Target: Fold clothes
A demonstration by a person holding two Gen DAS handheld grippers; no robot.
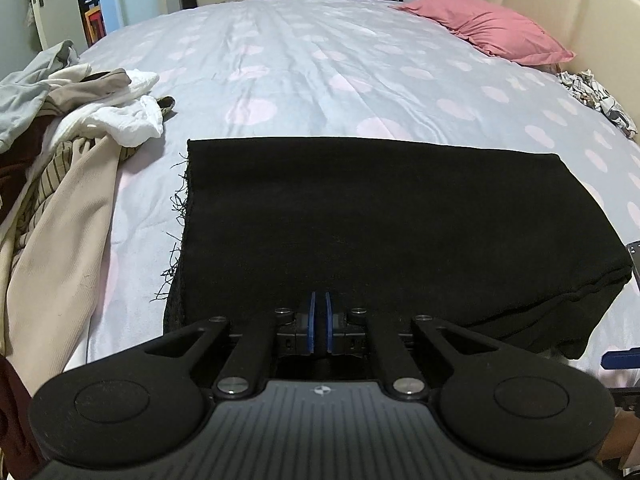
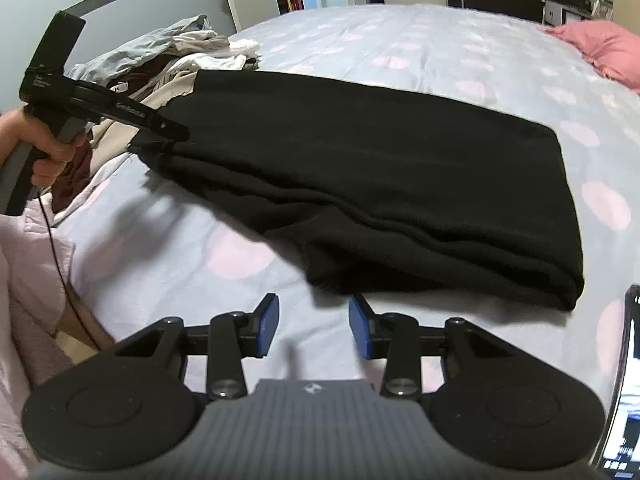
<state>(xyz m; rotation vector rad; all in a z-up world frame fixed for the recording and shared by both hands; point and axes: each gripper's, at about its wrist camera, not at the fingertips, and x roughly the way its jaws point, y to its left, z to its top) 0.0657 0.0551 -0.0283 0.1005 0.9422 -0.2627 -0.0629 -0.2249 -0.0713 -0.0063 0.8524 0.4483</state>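
Observation:
A folded black cloth [image 1: 360,220] with a fringed left edge lies on the bed's dotted sheet [image 1: 300,60]. My left gripper [image 1: 320,304] is shut, its blue pads pinched together at the cloth's near edge. In the right wrist view the left gripper [image 2: 176,136], held by a hand [image 2: 44,152], grips the near left corner of the black cloth [image 2: 380,168] and holds it slightly raised. My right gripper [image 2: 313,316] stands open just above the sheet, right in front of the cloth's near edge, with nothing between its fingers.
A pile of unfolded clothes [image 1: 80,128] in white, beige, grey and maroon fills the bed's left side. A pink pillow [image 1: 492,28] lies at the far right by the cream headboard [image 1: 560,0]. A patterned cloth [image 1: 600,96] sits at the right edge. A phone screen [image 2: 624,380] shows at the right.

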